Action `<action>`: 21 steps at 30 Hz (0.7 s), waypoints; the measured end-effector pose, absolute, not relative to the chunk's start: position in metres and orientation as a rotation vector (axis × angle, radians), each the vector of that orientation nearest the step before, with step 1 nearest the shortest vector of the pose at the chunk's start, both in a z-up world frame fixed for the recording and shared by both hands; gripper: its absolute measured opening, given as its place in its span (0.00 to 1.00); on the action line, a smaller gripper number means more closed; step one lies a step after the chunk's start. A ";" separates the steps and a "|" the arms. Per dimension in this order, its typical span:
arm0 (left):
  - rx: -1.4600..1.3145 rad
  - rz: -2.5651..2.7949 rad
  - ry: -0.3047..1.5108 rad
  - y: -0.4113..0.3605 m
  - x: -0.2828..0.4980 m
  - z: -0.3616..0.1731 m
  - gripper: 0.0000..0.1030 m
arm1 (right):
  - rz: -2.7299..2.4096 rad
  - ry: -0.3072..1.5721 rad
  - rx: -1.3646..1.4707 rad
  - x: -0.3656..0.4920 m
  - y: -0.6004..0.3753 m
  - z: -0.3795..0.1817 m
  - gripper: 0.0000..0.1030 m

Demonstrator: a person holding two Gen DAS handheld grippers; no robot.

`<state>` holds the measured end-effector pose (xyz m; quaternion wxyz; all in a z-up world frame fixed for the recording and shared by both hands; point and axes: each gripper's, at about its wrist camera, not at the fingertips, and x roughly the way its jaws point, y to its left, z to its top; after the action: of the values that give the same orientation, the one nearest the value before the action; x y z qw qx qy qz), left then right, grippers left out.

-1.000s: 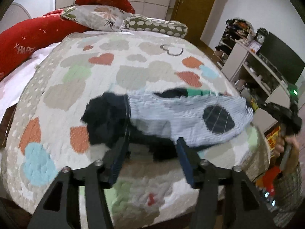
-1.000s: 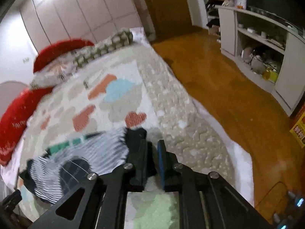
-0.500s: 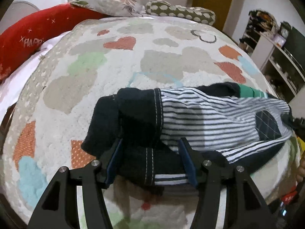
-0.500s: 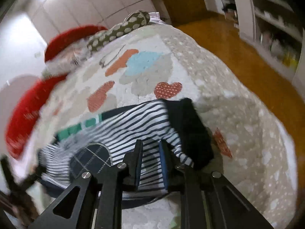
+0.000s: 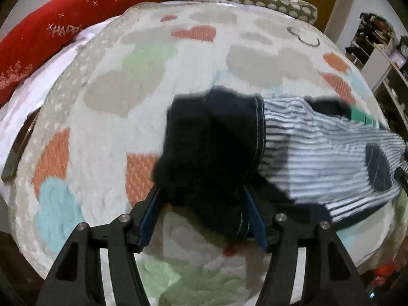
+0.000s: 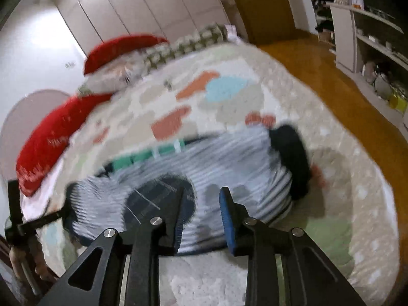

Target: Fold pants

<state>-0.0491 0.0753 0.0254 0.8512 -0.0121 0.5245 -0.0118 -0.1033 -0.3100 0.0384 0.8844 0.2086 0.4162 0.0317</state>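
White lettering reading "HAPP" shows on the long red pillow point(image 5: 46, 33) at the head of the bed, the rest of the word lost in a fold; no other writing can be read. The pants point(image 5: 293, 153), striped white and dark with navy cuffs, a green band and a dark checked patch, lie bunched across the near part of the heart-patterned quilt point(image 5: 142, 76). The left gripper point(image 5: 201, 201) has its blue-padded fingers spread either side of the navy cuff; whether the pads press on it I cannot tell. The right gripper point(image 6: 201, 204) has just been opening, jaws apart over the striped cloth beside the checked patch, pads clear of the fabric. In the right wrist view, much blurred, a floral pillow point(image 6: 114, 74) and a spotted one point(image 6: 193, 43) sit at the headboard end, white wardrobe doors point(image 6: 142, 12) behind, wooden floor point(image 6: 344, 84) and white shelving point(image 6: 357, 35) alongside the bed.
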 end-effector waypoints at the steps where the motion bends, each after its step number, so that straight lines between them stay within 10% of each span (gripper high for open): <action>1: -0.025 -0.032 1.102 0.077 -0.052 0.028 0.61 | 0.054 0.895 0.437 -0.101 -0.311 0.031 0.29; 5: -0.112 -0.128 1.092 0.082 -0.058 0.066 0.60 | 0.074 0.873 0.512 -0.113 -0.330 0.030 0.32; 9: -0.034 -0.268 1.012 0.039 -0.059 0.114 0.66 | -0.011 0.750 0.554 -0.139 -0.365 0.048 0.57; 21: 0.188 -0.737 1.203 -0.213 0.018 0.090 0.67 | -0.011 0.757 0.617 -0.146 -0.390 0.025 0.64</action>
<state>0.0181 -0.2128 0.0903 0.7573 0.0863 0.5520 -0.3382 -0.1463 -0.3902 0.0252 0.8832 0.2962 0.3636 -0.0054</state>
